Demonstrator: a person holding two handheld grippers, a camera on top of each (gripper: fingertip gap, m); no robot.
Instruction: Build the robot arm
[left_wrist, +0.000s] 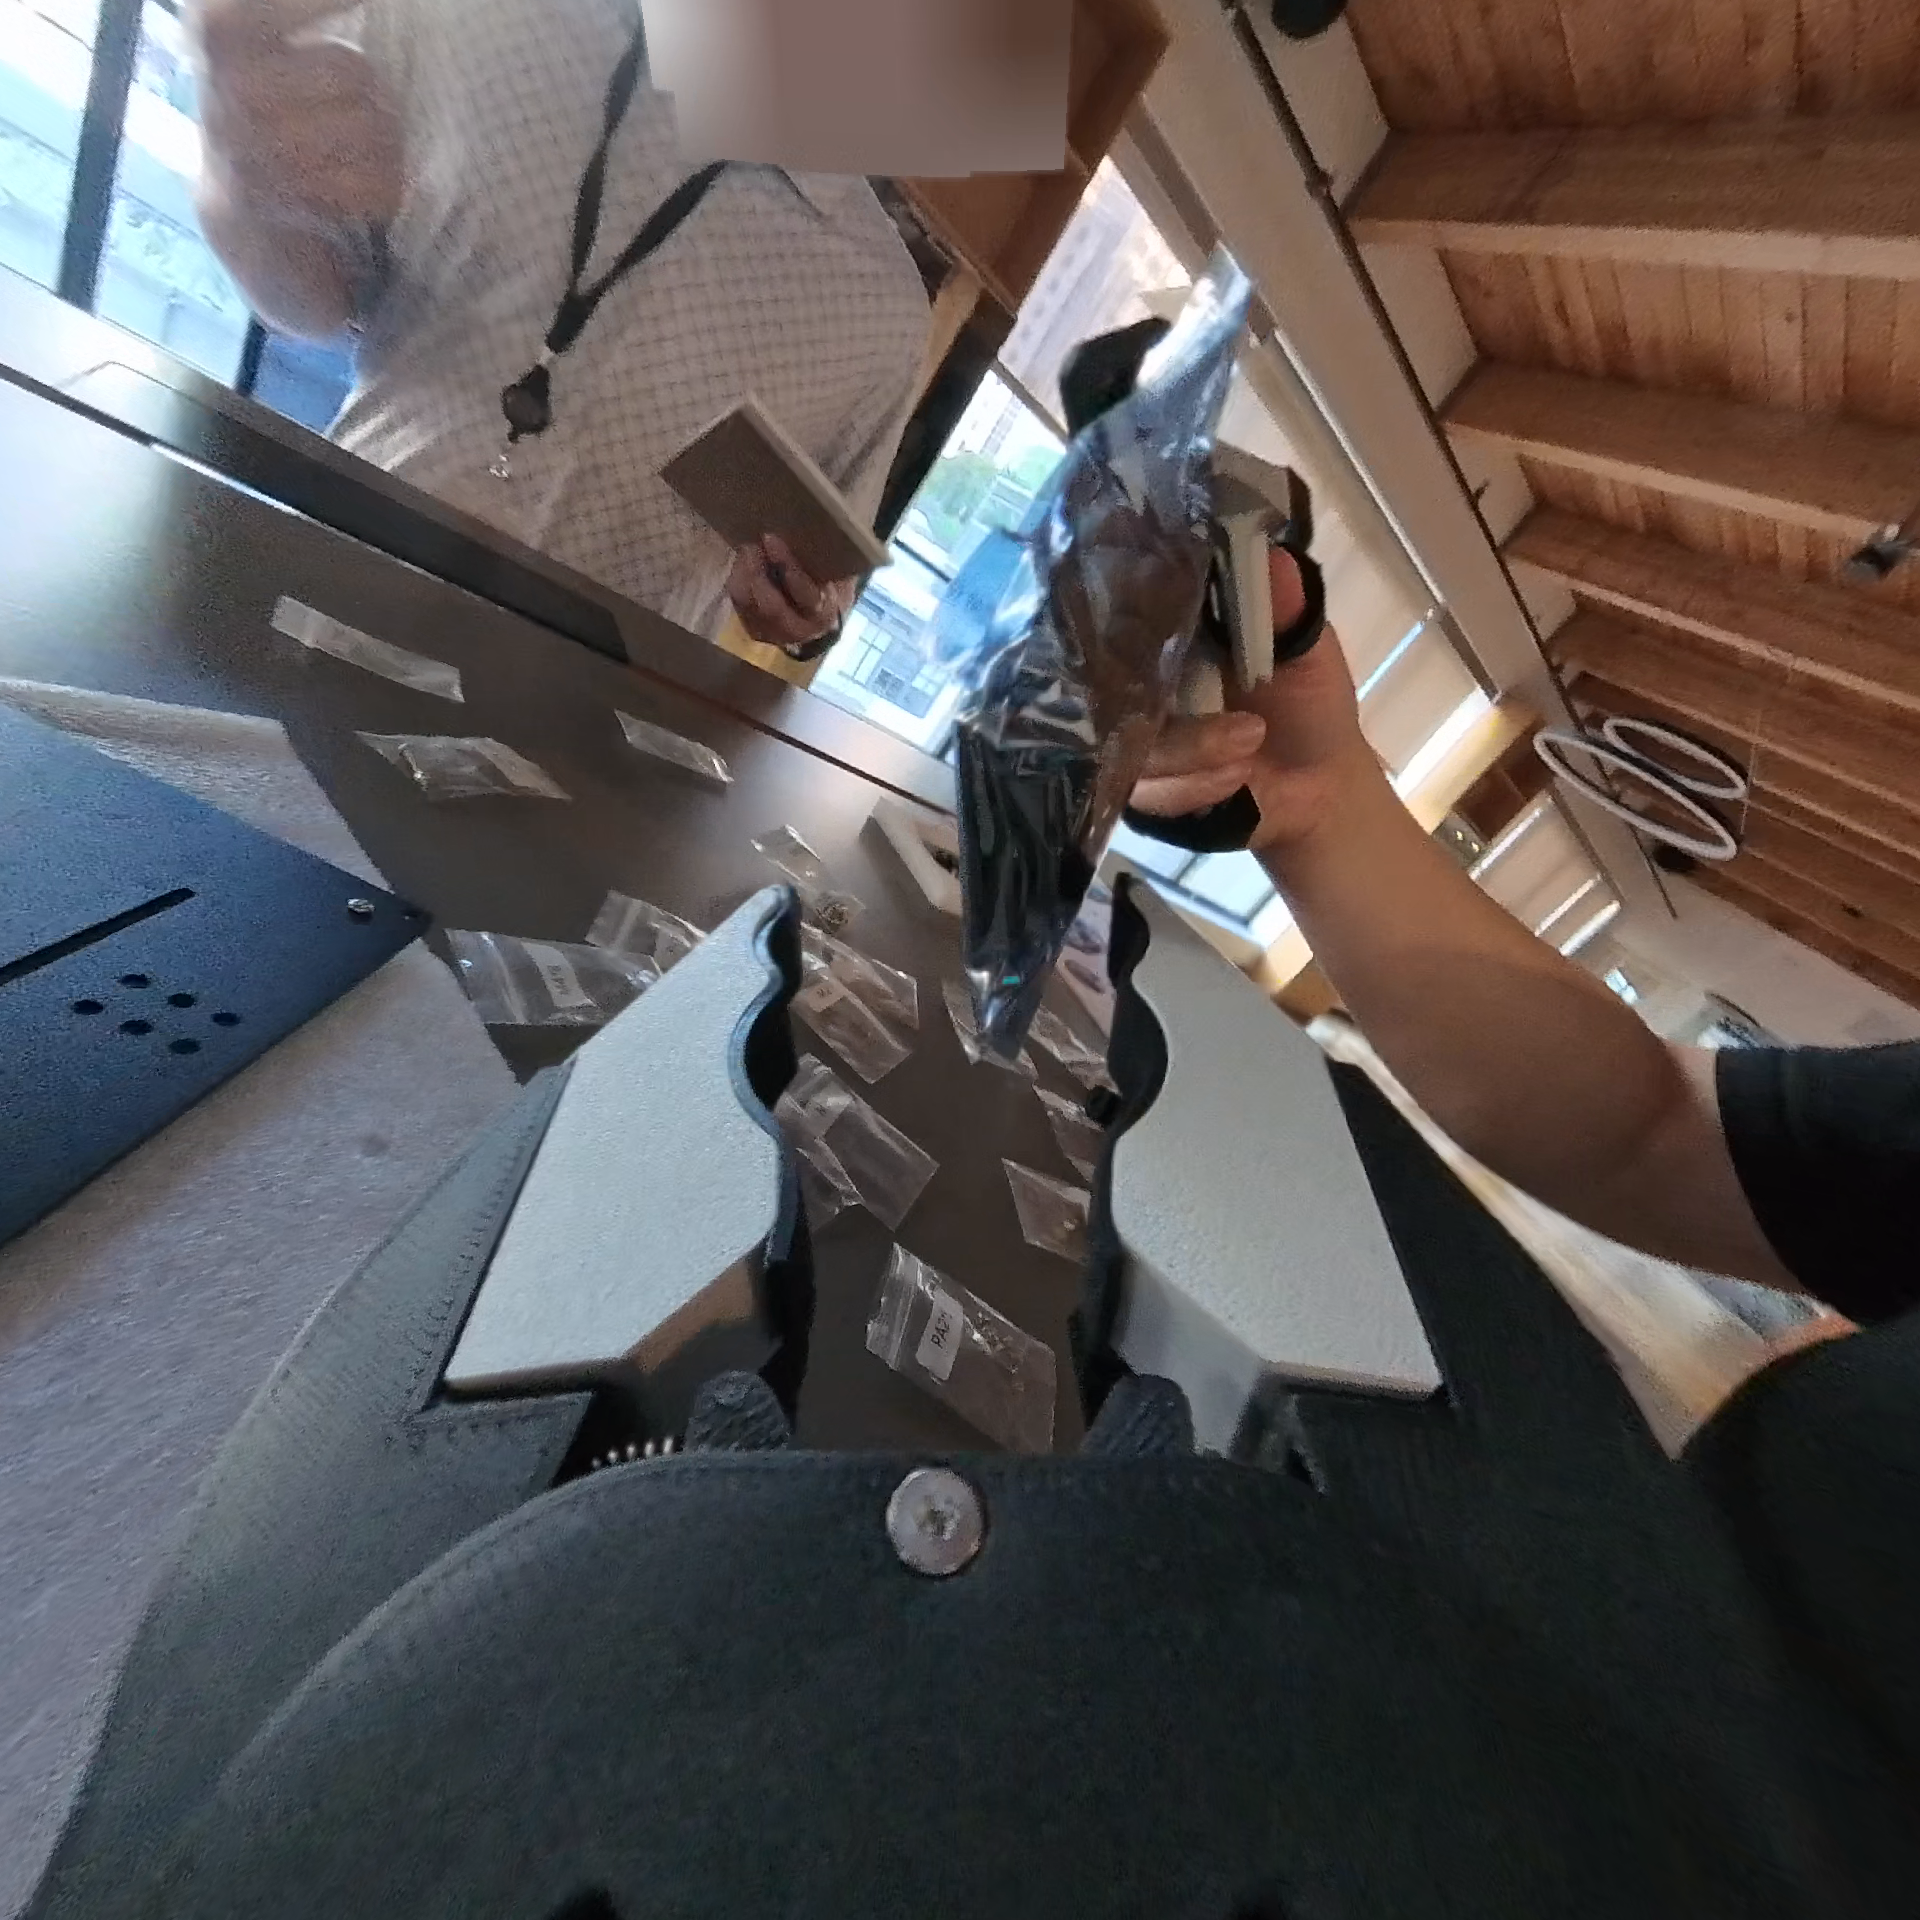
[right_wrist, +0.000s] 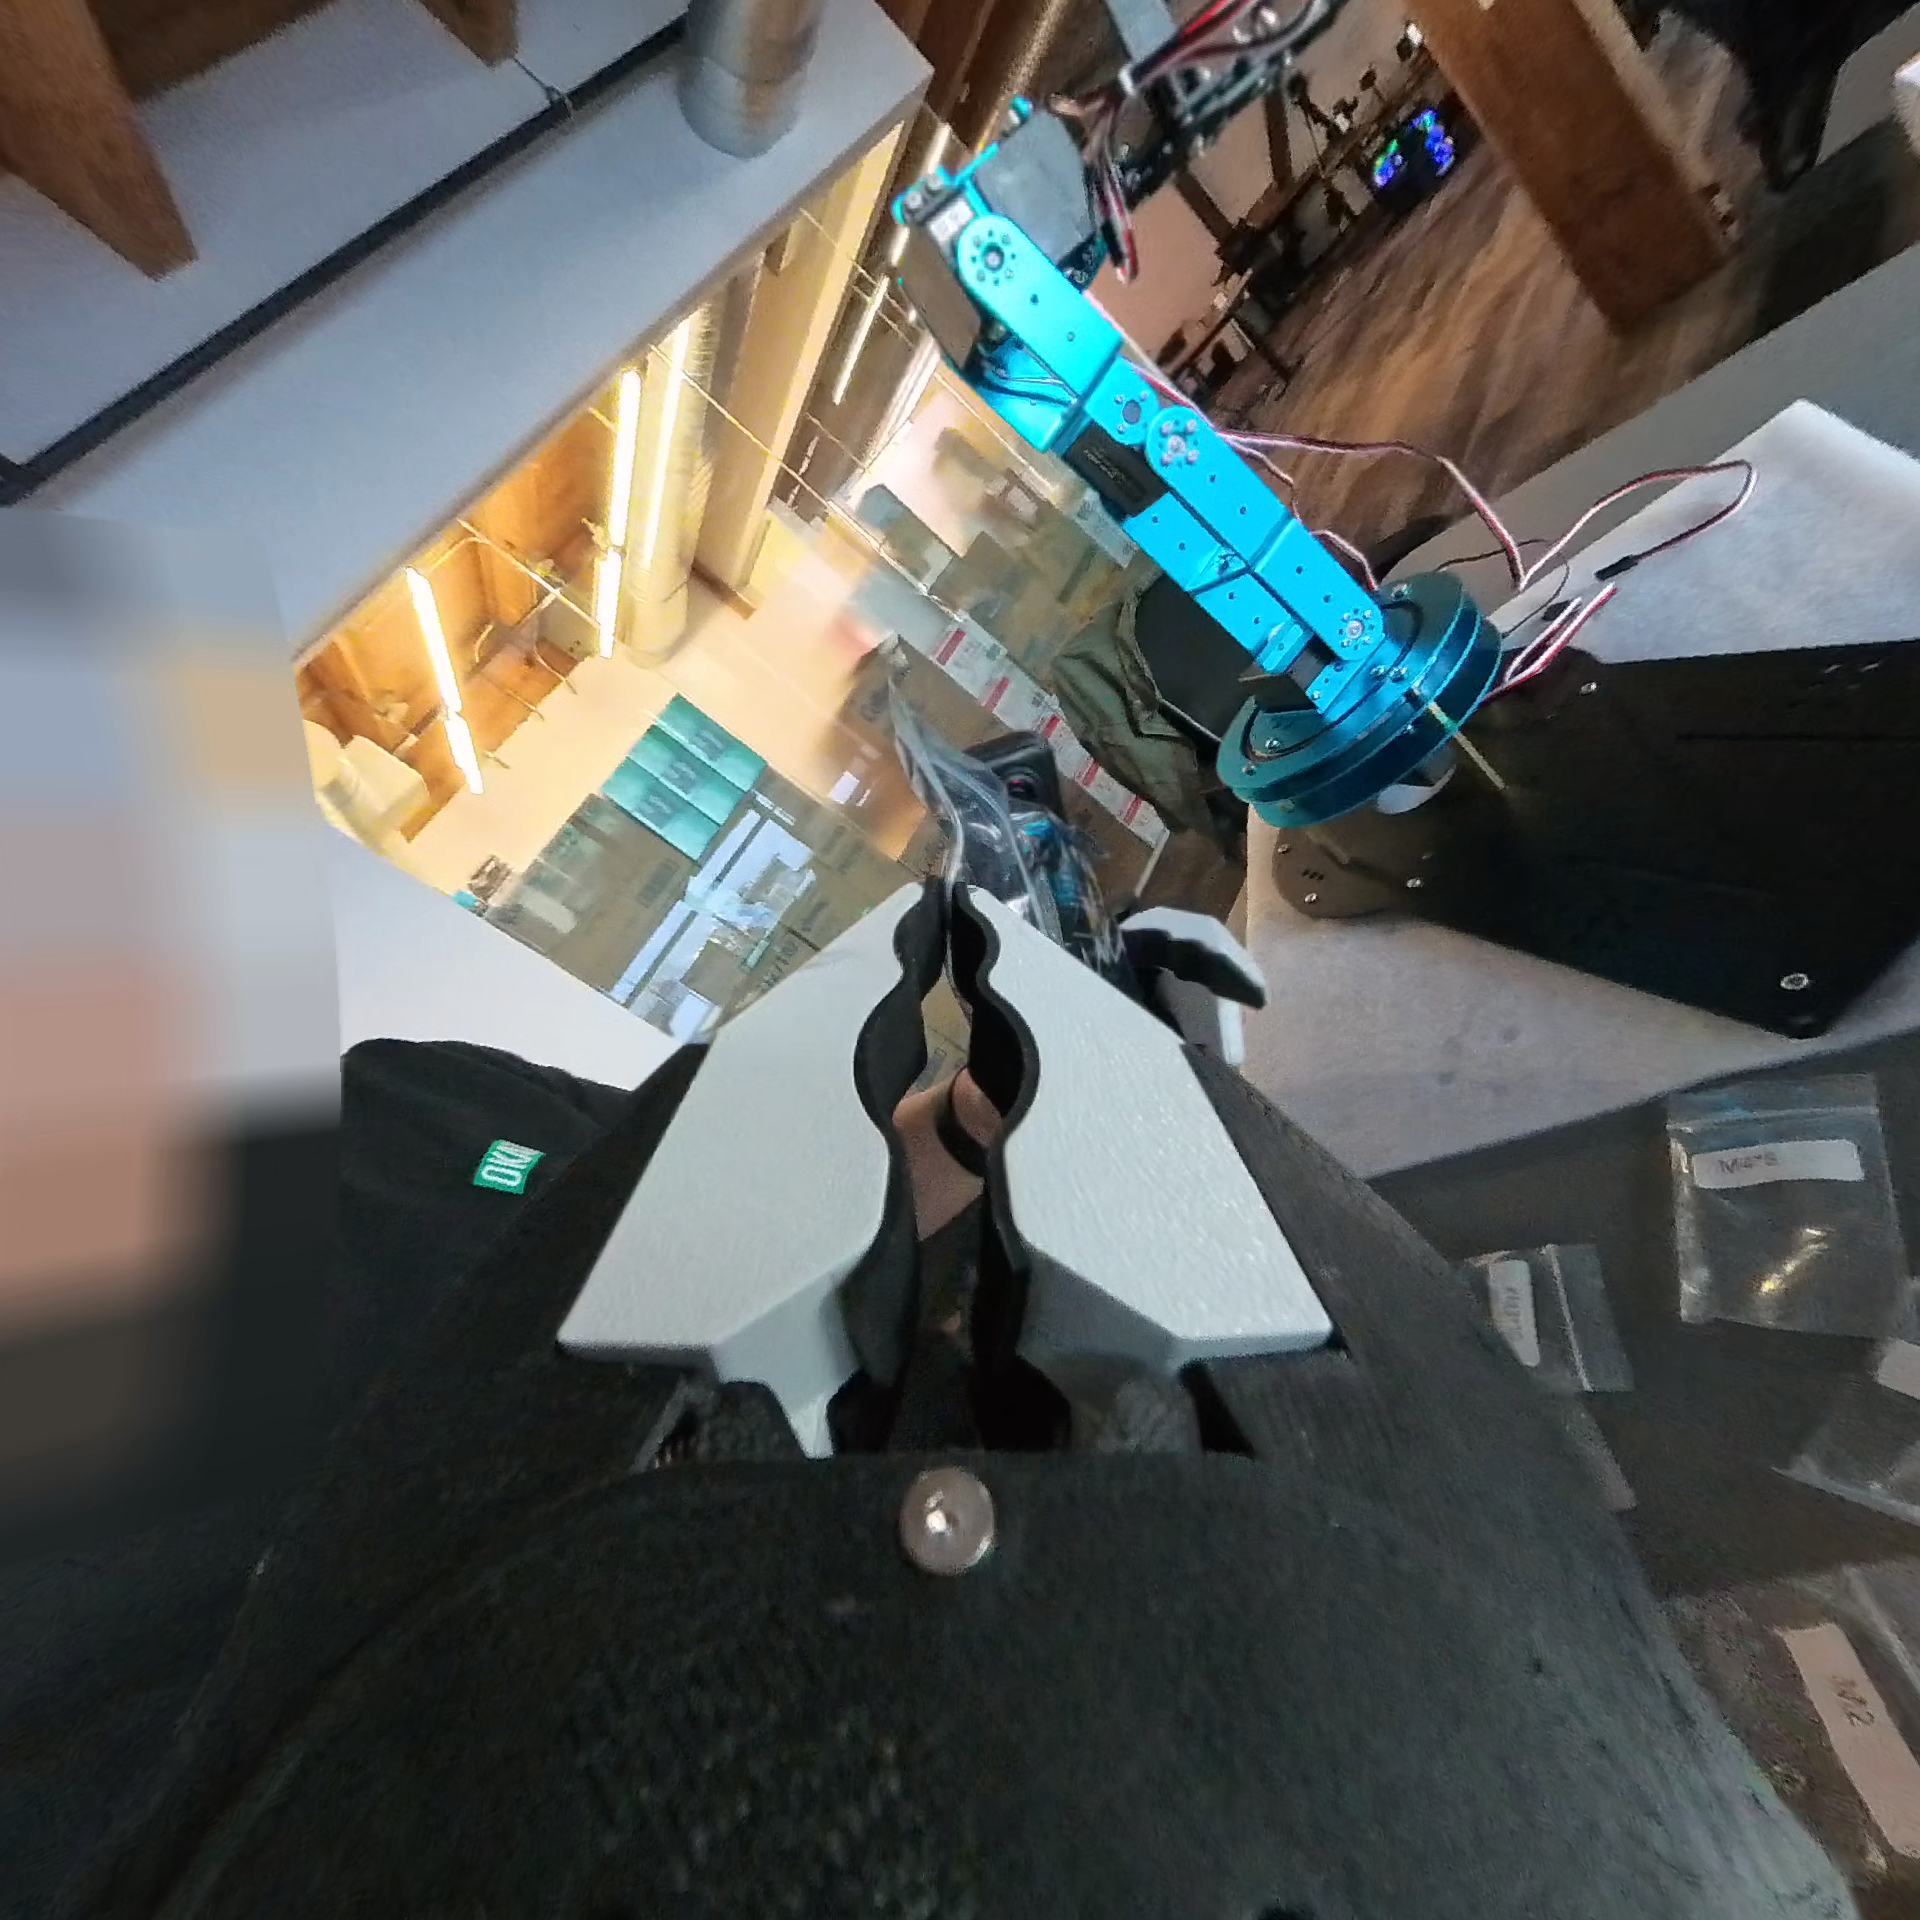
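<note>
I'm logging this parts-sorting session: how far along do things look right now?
Done: nothing finished can be seen. In hand: the right gripper is shut on a large clear bag of dark parts, held up in the air; the left gripper is open and empty. Left: many small bags lie scattered on the dark table.

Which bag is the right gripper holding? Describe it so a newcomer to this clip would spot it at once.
Start at the dark table strewn with small clear packets lying flat. Look above its far right edge, where the right gripper is raised in a hand. The long clear bag hanging from its shut jaws is the only one in the air, and it is larger, with dark parts inside.
</note>
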